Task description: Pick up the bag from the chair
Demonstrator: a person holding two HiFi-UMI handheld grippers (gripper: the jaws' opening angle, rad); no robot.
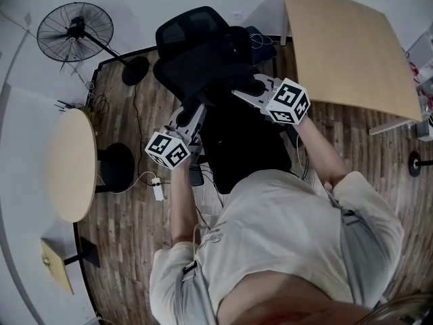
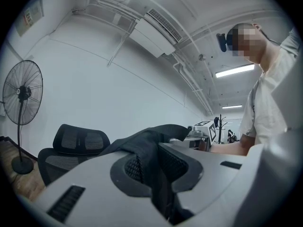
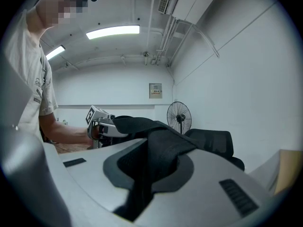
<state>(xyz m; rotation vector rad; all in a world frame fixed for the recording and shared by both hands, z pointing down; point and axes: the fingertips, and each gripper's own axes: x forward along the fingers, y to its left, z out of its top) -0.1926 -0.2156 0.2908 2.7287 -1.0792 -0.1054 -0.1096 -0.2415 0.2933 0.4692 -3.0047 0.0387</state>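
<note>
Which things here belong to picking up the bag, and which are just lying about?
Job: black fabric bag, black mesh office chair, left gripper, right gripper.
Lying about: black pedestal fan, round wooden table, rectangular wooden table.

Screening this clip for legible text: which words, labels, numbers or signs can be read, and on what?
No text here is readable.
Script print on the person's pale T-shirt: too blurred.
Small framed notice on the white wall: too small.
Poster high on the other white wall: too small.
Black-and-white square-marker cubes: patterns only, no letters.
</note>
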